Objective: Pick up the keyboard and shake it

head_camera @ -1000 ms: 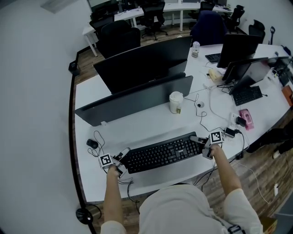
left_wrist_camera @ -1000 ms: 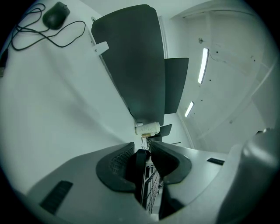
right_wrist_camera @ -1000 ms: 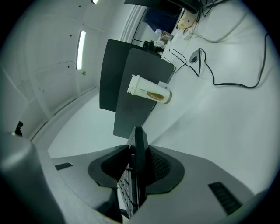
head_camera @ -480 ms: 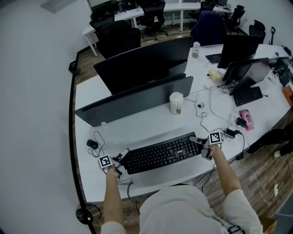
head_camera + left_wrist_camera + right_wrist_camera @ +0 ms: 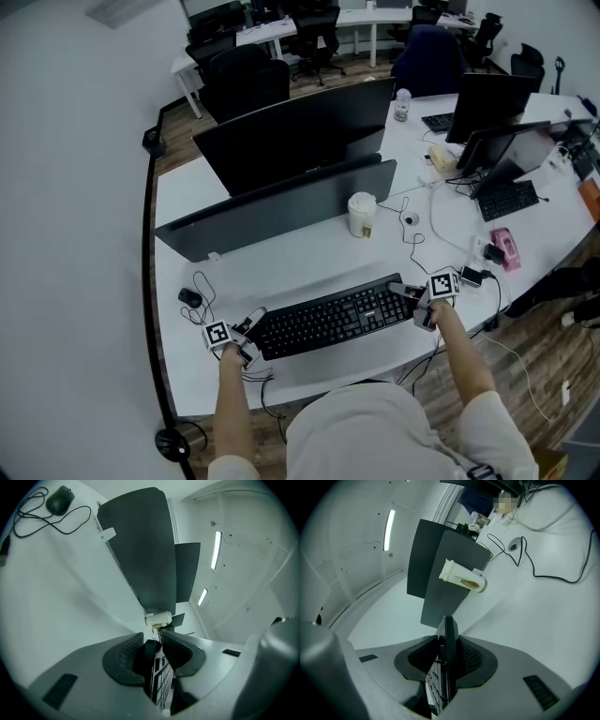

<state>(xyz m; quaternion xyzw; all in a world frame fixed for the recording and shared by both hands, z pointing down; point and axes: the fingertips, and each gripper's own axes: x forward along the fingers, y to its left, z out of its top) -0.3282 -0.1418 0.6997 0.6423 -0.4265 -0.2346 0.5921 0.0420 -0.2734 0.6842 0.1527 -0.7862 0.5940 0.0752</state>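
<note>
A black keyboard lies crosswise near the front edge of the white desk. My left gripper is shut on its left end and my right gripper on its right end. In the left gripper view the keyboard's end stands edge-on between the pads of the gripper. The right gripper view shows the other end clamped between the pads of that gripper. I cannot tell whether the keyboard is off the desk.
Behind the keyboard stand a grey divider panel and a dark monitor, with a paper cup beside them. A black mouse with a loose cable lies at the left. Cables, a pink object and another keyboard sit at the right.
</note>
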